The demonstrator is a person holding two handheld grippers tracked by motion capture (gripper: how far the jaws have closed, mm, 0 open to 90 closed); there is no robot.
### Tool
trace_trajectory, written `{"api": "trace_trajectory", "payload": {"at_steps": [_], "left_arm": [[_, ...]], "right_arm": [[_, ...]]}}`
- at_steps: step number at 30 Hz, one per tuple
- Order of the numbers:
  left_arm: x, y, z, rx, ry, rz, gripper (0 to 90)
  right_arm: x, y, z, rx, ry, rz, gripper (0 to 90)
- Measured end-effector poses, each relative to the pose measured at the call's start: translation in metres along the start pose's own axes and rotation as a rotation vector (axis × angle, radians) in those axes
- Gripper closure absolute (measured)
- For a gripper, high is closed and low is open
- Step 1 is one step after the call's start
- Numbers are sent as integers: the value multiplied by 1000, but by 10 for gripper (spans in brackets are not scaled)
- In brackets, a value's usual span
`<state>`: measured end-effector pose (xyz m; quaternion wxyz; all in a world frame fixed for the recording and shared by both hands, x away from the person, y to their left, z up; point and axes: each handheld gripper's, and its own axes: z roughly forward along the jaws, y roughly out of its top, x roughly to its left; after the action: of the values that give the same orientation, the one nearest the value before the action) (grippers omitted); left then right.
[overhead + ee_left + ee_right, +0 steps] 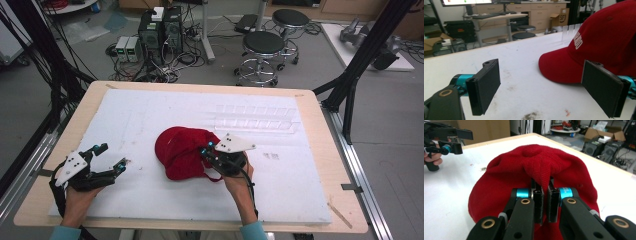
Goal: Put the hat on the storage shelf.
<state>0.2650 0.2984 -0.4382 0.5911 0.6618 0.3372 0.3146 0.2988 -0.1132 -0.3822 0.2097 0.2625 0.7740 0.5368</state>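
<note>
A red cap (180, 150) with white lettering lies near the middle of the white foam board (150, 115). My right gripper (207, 150) is shut on a pinched fold of the red cap (541, 170) at its back, the cloth pulled up into a ridge between the pads. My left gripper (111, 157) rests on the board left of the cap, open, with nothing between its fingers. In the left gripper view the cap's brim (564, 67) lies ahead and to the right of the wide-apart jaws of the left gripper (549, 88).
A clear plastic rack (257, 120) lies on the board behind the cap. The board sits on a wooden table (320, 115). Black frame posts (360, 55) stand at the right, with stools (262, 47) and computer boxes (160, 30) on the floor beyond.
</note>
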Motion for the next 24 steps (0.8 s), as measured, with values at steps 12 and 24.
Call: {"api": "trace_trajectory", "payload": {"at_steps": [12,24], "left_arm": [[-3,23,9,12,-91,10,160],[-9,71,27,64,-197,65,159]], "right_arm": [[-7,18,-16,-77,25,-30,871],[-11,25,-26,-130,108,-30,871]]}}
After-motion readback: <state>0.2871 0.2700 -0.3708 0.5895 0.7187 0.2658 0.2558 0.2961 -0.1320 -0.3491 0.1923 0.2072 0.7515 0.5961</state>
